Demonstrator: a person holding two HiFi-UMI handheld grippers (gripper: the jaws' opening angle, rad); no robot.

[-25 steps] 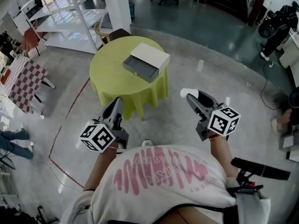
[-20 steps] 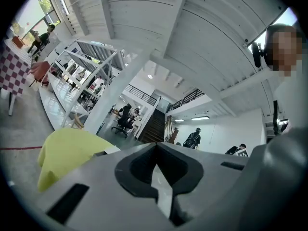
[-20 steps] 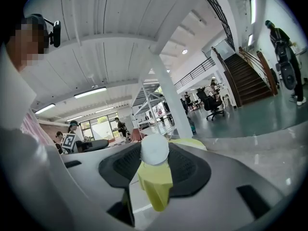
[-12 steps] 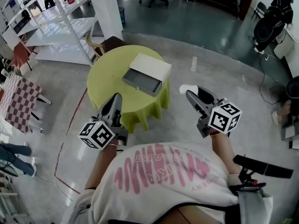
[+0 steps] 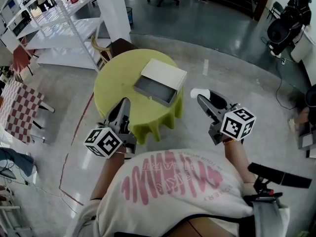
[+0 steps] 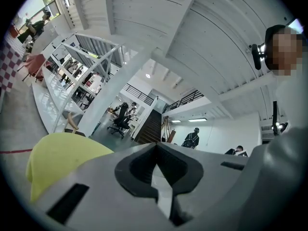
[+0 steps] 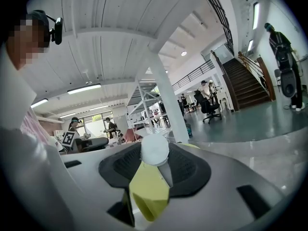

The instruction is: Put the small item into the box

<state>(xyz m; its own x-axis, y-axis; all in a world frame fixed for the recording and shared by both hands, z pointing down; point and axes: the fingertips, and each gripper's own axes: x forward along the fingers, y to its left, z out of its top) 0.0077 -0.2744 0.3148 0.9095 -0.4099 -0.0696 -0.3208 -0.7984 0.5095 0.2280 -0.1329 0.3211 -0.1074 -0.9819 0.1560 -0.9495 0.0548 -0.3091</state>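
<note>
A round table with a yellow-green cloth (image 5: pixel 116 85) stands ahead on the floor. On it lies the box (image 5: pixel 160 81), white on top with a grey tray slid out toward me. My right gripper (image 5: pixel 201 97) is held in the air to the right of the table, shut on a small white item (image 5: pixel 198 92) at its tips. The right gripper view shows the white item (image 7: pixel 154 149) pinched between the pads, with the cloth (image 7: pixel 148 194) below. My left gripper (image 5: pixel 123 104) hovers by the table's near edge, shut and empty, as the left gripper view (image 6: pixel 157 174) confirms.
White shelving (image 5: pixel 54 14) and a white pillar (image 5: pixel 116 6) stand at the back left. A chair (image 5: pixel 114 46) sits behind the table. A checked table (image 5: pixel 17 102) is at the left. A red line (image 5: pixel 74 127) runs on the floor. Equipment (image 5: pixel 284 28) stands at the right.
The table and box have shifted a little in the head view as I move toward them. Both grippers keep their pose; the white item stays in the right one.
</note>
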